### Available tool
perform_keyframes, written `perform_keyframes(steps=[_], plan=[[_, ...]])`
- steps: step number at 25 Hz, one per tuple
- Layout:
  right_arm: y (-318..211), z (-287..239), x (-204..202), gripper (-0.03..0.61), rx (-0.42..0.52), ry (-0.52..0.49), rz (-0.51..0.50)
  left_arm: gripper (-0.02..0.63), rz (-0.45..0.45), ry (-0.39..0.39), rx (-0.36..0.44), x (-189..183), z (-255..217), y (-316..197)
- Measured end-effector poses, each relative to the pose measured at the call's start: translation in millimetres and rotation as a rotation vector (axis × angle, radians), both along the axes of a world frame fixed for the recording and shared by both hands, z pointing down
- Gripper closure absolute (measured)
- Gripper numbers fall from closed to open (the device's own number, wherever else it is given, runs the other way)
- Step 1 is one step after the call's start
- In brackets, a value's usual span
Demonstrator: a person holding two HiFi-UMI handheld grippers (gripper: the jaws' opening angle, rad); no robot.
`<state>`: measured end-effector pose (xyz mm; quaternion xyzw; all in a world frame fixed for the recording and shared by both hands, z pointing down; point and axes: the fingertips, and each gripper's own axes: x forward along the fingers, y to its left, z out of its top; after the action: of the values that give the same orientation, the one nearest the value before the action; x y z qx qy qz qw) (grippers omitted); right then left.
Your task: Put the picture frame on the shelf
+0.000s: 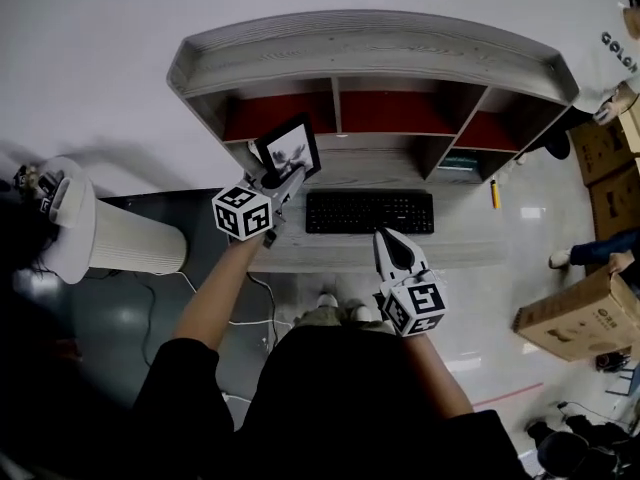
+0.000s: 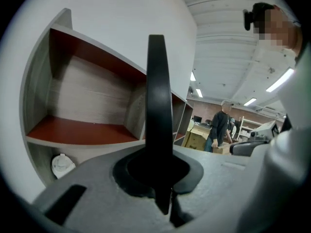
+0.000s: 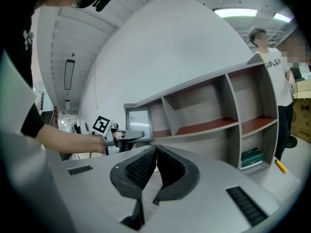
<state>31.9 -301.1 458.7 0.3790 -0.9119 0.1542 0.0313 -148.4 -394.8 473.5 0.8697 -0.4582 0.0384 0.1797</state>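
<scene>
A workshop room with a glossy floor; in the foreground a grey wood-grain desk (image 1: 465,253) carries a shelf (image 1: 370,48) divided into red-floored compartments, with a keyboard (image 1: 370,211) in front of it.

The picture frame (image 1: 290,148) stands upright, its long axis near vertical. It is off the shelf, just in front of the mouth of the left compartment (image 1: 275,118). We cannot tell whether its lower edge touches the desk.

The left gripper (image 1: 283,181) has its jaws clamped on the frame's lower edge. In the left gripper view we see the frame edge-on as a dark vertical bar (image 2: 158,106). The open compartment (image 2: 82,130) lies ahead and to the left of that bar.

The right gripper (image 1: 388,240) hangs well apart, near the desk's front edge. Its pads meet with nothing between them.

We judge that the coming move turns on this offset. The left gripper alone is placed to carry the frame forward and leftward into the compartment. The frame must stay upright to pass under the top board.
</scene>
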Motion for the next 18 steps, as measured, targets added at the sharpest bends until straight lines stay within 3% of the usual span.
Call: perform_keyframes(steps=[3, 8, 12, 18], plan=[[-6.0, -8.9, -16.3, 0.566, 0.008, -0.012, -0.006, 0.589, 0.034, -0.027, 0.001, -9.4, 0.6, -23.2], [-22.2, -5.0, -35.0, 0.566, 0.015, 0.010, 0.005, 0.589, 0.044, 0.038, -0.034, -26.9, 4.0, -59.6], [-37.5, -9.2, -52.0, 0.566, 0.019, 0.028, -0.005, 0.589, 0.050, 0.045, -0.084, -38.4, 11.6, -81.0], [-55.1, -12.7, -79.0, 0.566, 0.023, 0.056, -0.031, 0.589, 0.097, 0.081, -0.093, -41.2, 10.3, -105.5]])
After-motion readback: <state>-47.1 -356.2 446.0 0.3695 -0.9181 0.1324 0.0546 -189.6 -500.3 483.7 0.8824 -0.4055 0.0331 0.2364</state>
